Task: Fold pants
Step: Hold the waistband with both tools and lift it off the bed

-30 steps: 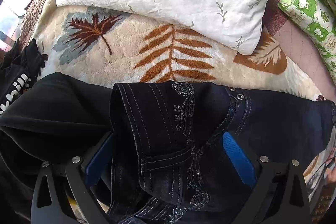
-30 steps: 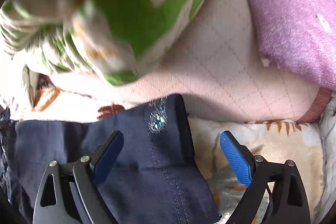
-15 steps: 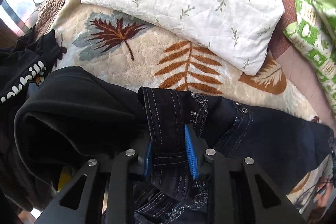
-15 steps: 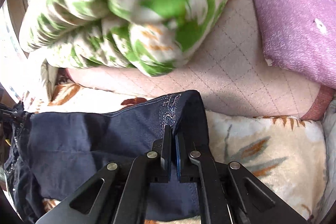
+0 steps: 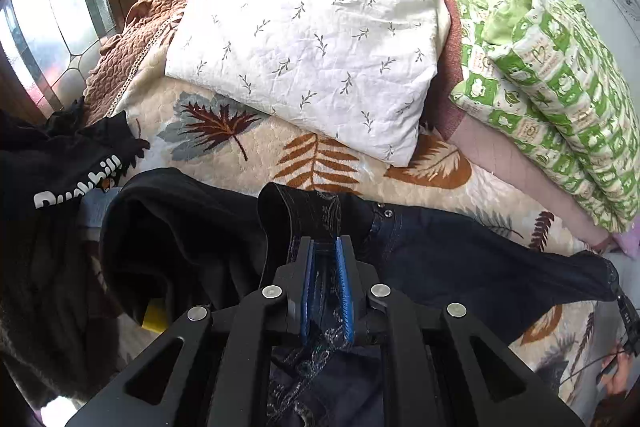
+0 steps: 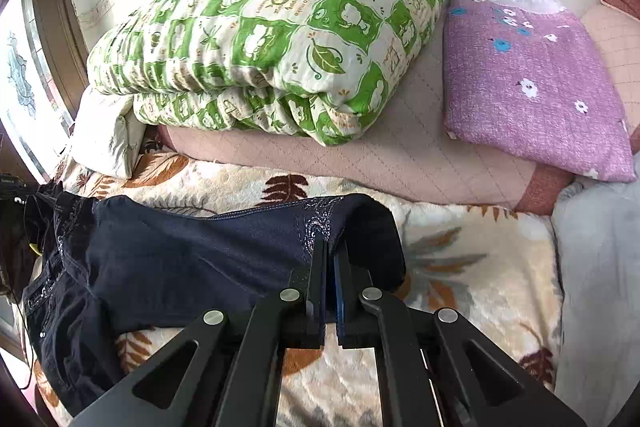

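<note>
Dark navy jeans [image 5: 460, 259] with embroidered trim lie stretched across a leaf-patterned blanket [image 5: 256, 147] on a bed. My left gripper [image 5: 325, 247] is shut on the waistband end, which is lifted off the blanket. My right gripper [image 6: 331, 247] is shut on the embroidered hem end of the jeans [image 6: 192, 259], also lifted. The blanket also shows in the right wrist view [image 6: 460, 251]. The cloth hangs taut between the two grippers.
A white leaf-print pillow [image 5: 312, 43] and a green checked quilt [image 6: 272, 35] lie behind the jeans. A purple folded cloth [image 6: 528, 75] lies at the right. Black garments [image 5: 60, 187] are piled at the left. A window [image 5: 44, 23] is at far left.
Both grippers went from open to shut on the jeans, left on the waistband, right on the hem. Both ends have since been raised off the blanket.
</note>
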`<move>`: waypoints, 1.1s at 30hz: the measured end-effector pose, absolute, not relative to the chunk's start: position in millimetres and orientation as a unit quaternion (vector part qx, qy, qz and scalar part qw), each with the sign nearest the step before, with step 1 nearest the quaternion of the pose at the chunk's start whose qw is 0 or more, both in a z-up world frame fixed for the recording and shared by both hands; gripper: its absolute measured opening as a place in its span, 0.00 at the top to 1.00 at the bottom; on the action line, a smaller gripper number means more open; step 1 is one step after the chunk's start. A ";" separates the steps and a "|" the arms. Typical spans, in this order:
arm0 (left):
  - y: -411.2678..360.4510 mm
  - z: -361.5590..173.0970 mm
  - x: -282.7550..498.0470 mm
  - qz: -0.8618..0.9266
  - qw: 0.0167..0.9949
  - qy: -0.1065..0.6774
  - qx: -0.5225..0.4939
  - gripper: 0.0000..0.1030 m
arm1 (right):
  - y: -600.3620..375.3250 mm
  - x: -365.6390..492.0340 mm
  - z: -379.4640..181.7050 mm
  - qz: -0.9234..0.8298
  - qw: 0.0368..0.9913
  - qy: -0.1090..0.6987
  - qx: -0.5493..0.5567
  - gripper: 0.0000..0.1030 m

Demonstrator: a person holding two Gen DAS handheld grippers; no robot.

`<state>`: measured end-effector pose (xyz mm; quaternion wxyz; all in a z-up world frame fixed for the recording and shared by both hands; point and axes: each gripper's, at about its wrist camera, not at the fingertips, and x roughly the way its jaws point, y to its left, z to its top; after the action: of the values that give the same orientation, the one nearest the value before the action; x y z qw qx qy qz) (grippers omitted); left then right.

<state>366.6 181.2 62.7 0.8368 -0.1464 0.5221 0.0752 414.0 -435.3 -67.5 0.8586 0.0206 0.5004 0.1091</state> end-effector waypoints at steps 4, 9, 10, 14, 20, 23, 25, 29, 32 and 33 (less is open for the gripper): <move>188.4 56.0 352.0 0.067 0.817 0.548 -0.165 0.89 | -433.5 381.9 -62.5 0.108 0.852 0.512 0.020 0.98; 199.2 39.4 378.3 0.072 0.790 0.586 -0.166 0.53 | -422.5 372.7 -79.4 0.100 0.842 0.530 0.018 0.98; 200.0 38.4 382.2 0.079 0.793 0.582 -0.160 0.39 | -420.8 374.0 -83.0 0.099 0.840 0.533 0.019 0.98; 198.3 28.8 414.8 0.064 0.797 0.579 -0.157 0.31 | -415.1 383.1 -94.2 0.098 0.837 0.537 0.025 0.97; 181.4 -7.9 458.9 0.035 0.771 0.626 -0.114 0.35 | -415.6 392.9 -106.9 0.091 0.834 0.543 0.024 0.97; 176.2 -18.6 469.1 0.011 0.762 0.639 -0.104 0.46 | -420.0 397.4 -112.9 0.084 0.833 0.547 0.024 0.95; 174.2 -25.5 472.4 0.003 0.757 0.646 -0.091 0.55 | -421.8 400.0 -116.5 0.080 0.831 0.549 0.024 0.94; 177.0 -46.2 477.5 0.016 0.738 0.671 -0.075 0.71 | -422.2 404.4 -122.7 0.079 0.830 0.551 0.027 0.93; 184.2 -62.7 478.6 0.037 0.722 0.684 -0.095 0.82 | -422.2 407.5 -128.6 0.075 0.828 0.555 0.026 0.93; 187.1 -63.2 478.4 0.045 0.725 0.679 -0.102 0.86 | -422.1 408.6 -130.0 0.073 0.828 0.555 0.022 0.94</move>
<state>478.4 187.1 -63.2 0.7253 -0.1024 0.6793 0.0452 408.6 -422.1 -130.0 0.8282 0.0221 0.5552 0.0730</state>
